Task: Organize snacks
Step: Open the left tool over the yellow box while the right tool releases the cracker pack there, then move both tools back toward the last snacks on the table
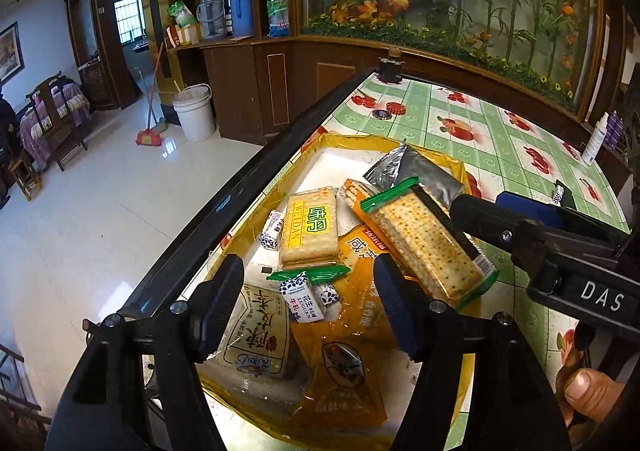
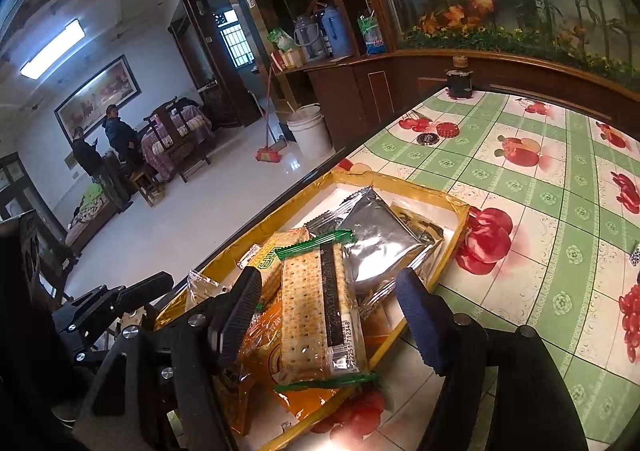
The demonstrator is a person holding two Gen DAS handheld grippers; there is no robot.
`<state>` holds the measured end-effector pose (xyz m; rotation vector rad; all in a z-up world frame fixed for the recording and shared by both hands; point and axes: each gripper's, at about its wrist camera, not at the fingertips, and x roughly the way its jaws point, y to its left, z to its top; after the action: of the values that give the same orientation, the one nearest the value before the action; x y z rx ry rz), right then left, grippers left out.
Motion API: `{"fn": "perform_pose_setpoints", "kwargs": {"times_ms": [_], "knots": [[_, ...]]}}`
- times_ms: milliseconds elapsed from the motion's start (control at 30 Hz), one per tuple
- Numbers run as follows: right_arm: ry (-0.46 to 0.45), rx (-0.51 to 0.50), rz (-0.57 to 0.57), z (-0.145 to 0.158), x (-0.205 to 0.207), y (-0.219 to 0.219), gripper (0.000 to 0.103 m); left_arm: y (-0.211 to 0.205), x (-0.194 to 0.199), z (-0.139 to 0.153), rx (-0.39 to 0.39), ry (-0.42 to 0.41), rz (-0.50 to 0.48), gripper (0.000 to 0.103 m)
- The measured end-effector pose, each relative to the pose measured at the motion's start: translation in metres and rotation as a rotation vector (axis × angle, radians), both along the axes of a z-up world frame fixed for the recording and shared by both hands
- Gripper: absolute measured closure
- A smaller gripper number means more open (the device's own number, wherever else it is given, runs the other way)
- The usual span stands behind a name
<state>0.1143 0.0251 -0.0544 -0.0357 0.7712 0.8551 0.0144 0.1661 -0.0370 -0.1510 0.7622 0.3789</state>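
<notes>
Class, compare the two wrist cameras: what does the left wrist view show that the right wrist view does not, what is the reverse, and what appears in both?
Only the left wrist view shows the small blue-and-white milk candies, a white bottle at the table's far edge, and the right gripper from the side.

Only the right wrist view shows two people standing across the room and a lit ceiling lamp.

Both show the yellow tray of snacks, the green-ended cracker pack, the silver packet and the white bucket.

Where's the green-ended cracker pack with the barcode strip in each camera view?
Left wrist: the cracker pack lies right of centre, slanting across the yellow tray, just ahead of the right gripper.
Right wrist: the pack sits bottom centre, between that gripper's open fingers.
Shared landmark: the silver foil packet just behind it.
</notes>
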Motion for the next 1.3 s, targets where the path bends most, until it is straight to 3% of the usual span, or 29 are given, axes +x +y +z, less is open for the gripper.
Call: {"fn": "perform_pose_setpoints", "kwargs": {"times_ms": [200, 533, 733, 1067, 1300], "knots": [[-0.006, 0.01, -0.051, 0.001, -0.002, -0.032, 0.031, -0.013, -0.002, 0.008, 0.004, -0.014, -0.019, 0.036], [0.06, 0.045, -0.312, -0.018, 0.022, -0.149, 0.03, -0.061, 0.014, 0.012, 0.007, -0.009, -0.124, 0.036], [0.077, 0.051, -0.403, -0.025, 0.028, -0.197, 0.03, -0.09, 0.024, 0.012, 0.001, 0.007, -0.184, 0.036], [0.057, -0.001, -0.511, -0.029, 0.049, -0.249, 0.03, -0.133, 0.053, 0.009, -0.037, 0.039, -0.276, 0.036], [0.023, -0.106, -0.589, -0.032, 0.095, -0.254, 0.03, -0.152, 0.074, 0.008, -0.035, 0.054, -0.311, 0.036]]}}
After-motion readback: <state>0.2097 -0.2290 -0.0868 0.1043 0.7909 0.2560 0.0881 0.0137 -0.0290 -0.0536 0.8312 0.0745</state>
